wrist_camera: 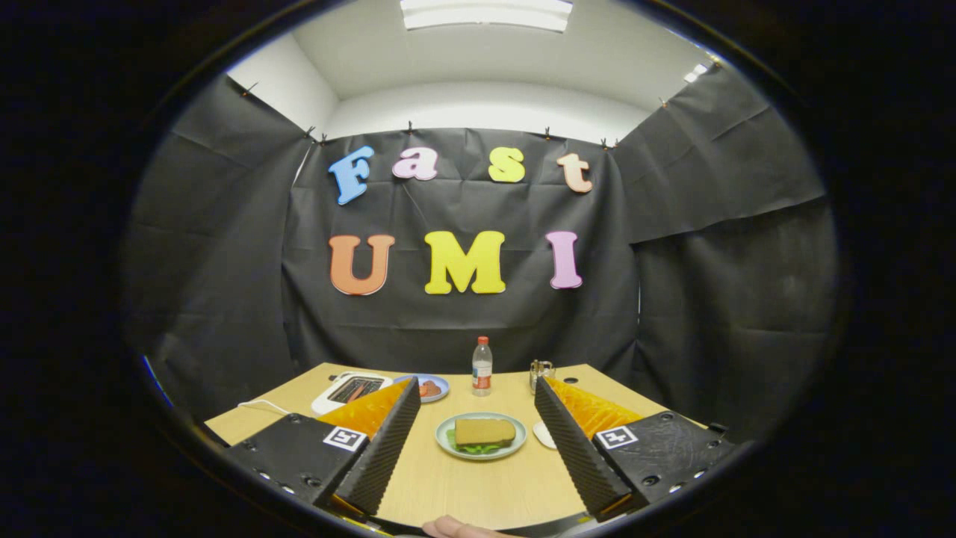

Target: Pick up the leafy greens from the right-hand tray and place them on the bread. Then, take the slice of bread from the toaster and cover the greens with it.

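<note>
A pale green plate point(448, 445) lies on the wooden table, between my two fingers and a little short of their tips. On it a brown slice of bread point(485, 430) rests on top of leafy greens point(478, 449), which peek out along its near edge. The white toaster point(349, 389) lies at the back left, beyond my left finger; what is in its slots is too small to tell. My gripper point(476, 392) is open and wide, with nothing between its ridged black fingers point(385, 448).
A small blue plate point(439, 385) with reddish pieces sits beside the toaster. A bottle point(482, 365) with a red cap and a small glass jar point(541, 371) stand at the back. A white dish edge point(544, 434) shows by my right finger. A fingertip point(455, 528) shows at the near edge.
</note>
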Available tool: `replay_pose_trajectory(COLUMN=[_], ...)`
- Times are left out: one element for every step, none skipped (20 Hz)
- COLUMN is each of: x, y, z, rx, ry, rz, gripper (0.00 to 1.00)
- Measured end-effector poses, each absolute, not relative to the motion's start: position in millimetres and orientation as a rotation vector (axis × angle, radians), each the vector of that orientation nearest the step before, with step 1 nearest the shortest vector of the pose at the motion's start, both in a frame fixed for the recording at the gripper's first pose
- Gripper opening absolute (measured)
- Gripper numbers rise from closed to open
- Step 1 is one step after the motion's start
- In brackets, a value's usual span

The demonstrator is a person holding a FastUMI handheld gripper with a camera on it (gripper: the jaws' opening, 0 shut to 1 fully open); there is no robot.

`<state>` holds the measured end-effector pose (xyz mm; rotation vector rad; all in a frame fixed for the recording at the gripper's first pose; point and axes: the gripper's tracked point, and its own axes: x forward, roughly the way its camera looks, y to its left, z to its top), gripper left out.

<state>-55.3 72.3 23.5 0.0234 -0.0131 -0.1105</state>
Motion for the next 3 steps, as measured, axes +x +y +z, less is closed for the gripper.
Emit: replay_pose_trajectory(x=[-57.4,-57.5,-57.6], y=[73.9,77.9,81.6], z=[23.5,22.4,21.0], rx=[0.023,0.028,0.033], ry=[-0.014,-0.014,-0.01], rz=[-0.101,-0.083,-0.065], gripper=[0.95,0.95,0.95])
